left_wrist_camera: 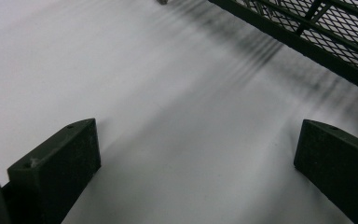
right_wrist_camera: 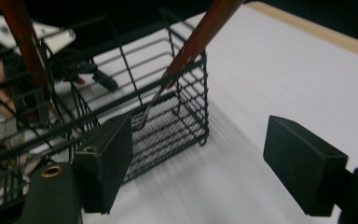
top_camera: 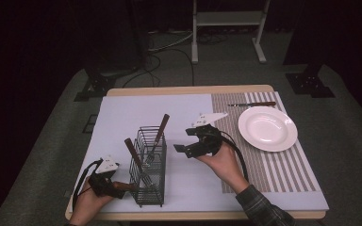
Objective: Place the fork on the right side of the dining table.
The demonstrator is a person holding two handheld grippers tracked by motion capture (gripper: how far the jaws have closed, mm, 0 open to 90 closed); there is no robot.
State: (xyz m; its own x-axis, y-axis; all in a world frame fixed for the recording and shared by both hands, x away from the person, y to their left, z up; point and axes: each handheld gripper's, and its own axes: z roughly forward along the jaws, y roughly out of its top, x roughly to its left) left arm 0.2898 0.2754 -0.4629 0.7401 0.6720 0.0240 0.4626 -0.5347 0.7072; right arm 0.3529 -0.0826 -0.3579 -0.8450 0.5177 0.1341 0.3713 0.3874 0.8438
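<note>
A black wire basket (top_camera: 151, 194) stands on the white mat (top_camera: 122, 115), left of centre. Two wooden-handled forks lean in it, one toward the back (top_camera: 161, 125) and one toward the front left (top_camera: 132, 147). My left gripper (top_camera: 118, 186) rests low at the basket's front left corner. It is open, with bare mat between its jaws (left_wrist_camera: 198, 135) and the basket's wall (left_wrist_camera: 307, 42) just ahead. My right gripper (top_camera: 184, 141) hovers to the right of the basket, open and pointing at it (right_wrist_camera: 198, 140). Basket mesh (right_wrist_camera: 182, 107) and a fork handle (right_wrist_camera: 204, 32) lie close in front.
A white plate (top_camera: 267, 128) sits on a striped placemat (top_camera: 283, 169) at the right. A wooden-handled knife (top_camera: 252, 104) lies beyond the plate near the far edge. The table's front edge is close behind both hands.
</note>
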